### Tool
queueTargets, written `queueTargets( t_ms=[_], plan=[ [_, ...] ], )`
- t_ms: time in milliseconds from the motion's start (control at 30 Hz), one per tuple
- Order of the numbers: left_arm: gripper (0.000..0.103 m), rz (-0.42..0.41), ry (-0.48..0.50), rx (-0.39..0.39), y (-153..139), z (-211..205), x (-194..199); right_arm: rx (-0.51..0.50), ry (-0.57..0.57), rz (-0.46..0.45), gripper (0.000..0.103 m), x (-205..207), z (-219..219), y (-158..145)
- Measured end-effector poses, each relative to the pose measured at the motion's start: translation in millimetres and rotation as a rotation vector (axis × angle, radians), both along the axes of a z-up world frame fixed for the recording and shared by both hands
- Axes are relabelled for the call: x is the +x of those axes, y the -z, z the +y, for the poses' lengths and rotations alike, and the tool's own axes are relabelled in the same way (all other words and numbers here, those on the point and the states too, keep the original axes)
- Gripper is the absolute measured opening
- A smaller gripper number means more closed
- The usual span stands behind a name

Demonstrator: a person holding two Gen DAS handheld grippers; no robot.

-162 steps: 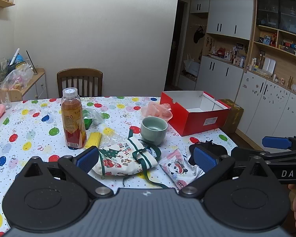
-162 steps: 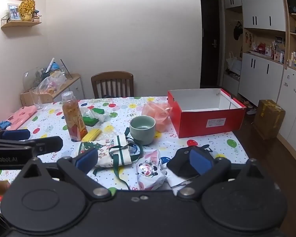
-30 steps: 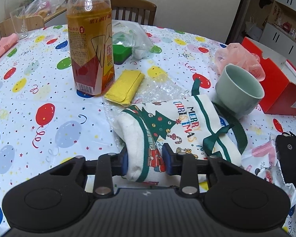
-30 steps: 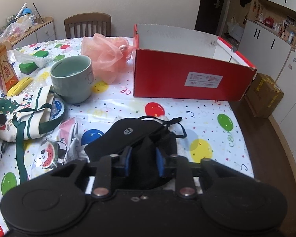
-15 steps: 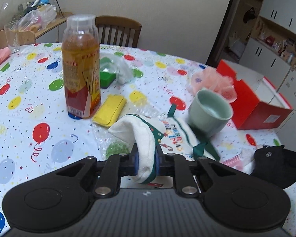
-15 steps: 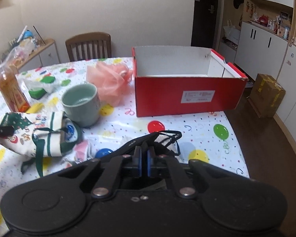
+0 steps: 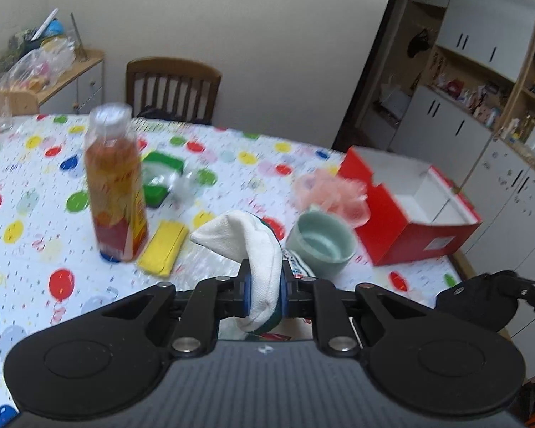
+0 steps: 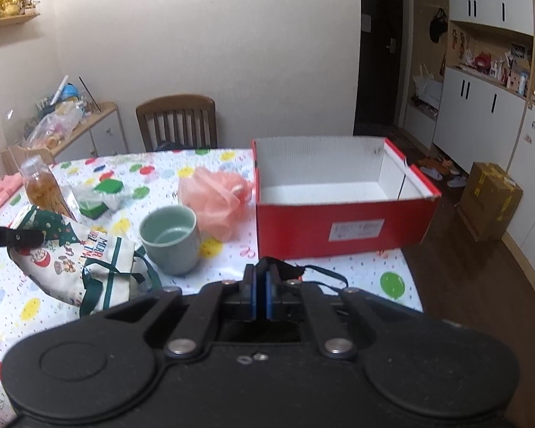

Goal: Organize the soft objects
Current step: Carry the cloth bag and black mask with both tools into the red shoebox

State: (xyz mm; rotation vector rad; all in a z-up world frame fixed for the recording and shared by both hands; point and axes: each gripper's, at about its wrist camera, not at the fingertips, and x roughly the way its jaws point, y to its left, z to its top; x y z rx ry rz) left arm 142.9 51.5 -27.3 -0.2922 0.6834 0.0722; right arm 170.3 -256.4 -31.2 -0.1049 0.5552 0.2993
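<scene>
Left claw (image 7: 264, 294) pinches Christmas bag (image 7: 256, 249); right claw (image 8: 261, 297) pinches black pouch (image 8: 285, 267)

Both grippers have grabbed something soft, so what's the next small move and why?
Probably carry both toward the red box: it stands open and looks empty. The left gripper is pinching the Christmas bag, and the right gripper the black pouch.

Red box (image 8: 342, 228), white inside; pale green cup (image 8: 169, 242); balloon-print tablecloth (image 7: 35, 185); pink mesh puff (image 8: 214, 199).
</scene>
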Motion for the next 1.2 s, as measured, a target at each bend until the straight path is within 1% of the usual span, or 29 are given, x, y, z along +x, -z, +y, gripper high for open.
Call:
queueTargets(
  t_ms=[200, 400, 733, 833, 1033, 1200],
  plan=[
    [0.014, -0.068, 0.053, -0.003, -34.3, -7.7, 7.6, 0.014, -0.003, -0.026, 0.004, 3.1, -7.2, -18.1],
    [0.014, -0.133, 0.101, -0.004, -62.4, -19.7, 24.0, 0.024, -0.002, -0.062, 0.004, 10.6, -15.2, -37.7],
    [0.014, -0.224, 0.161, 0.004, -100.9, -50.5, 69.3, 0.012, -0.003, -0.144, 0.004, 40.6, -31.2, -75.6],
    [0.014, -0.259, 0.186, 0.021, -112.9, -66.2, 86.5, 0.003, 0.004, -0.166, 0.004, 53.1, -37.0, -85.8],
    [0.014, -0.295, 0.216, 0.024, -128.0, -96.9, 122.8, -0.017, 0.015, -0.194, 0.004, 82.0, -54.5, -96.6],
    [0.014, -0.308, 0.226, 0.012, -127.6, -119.9, 156.8, -0.033, 0.017, -0.204, 0.004, 109.5, -66.8, -99.4]
  ],
)
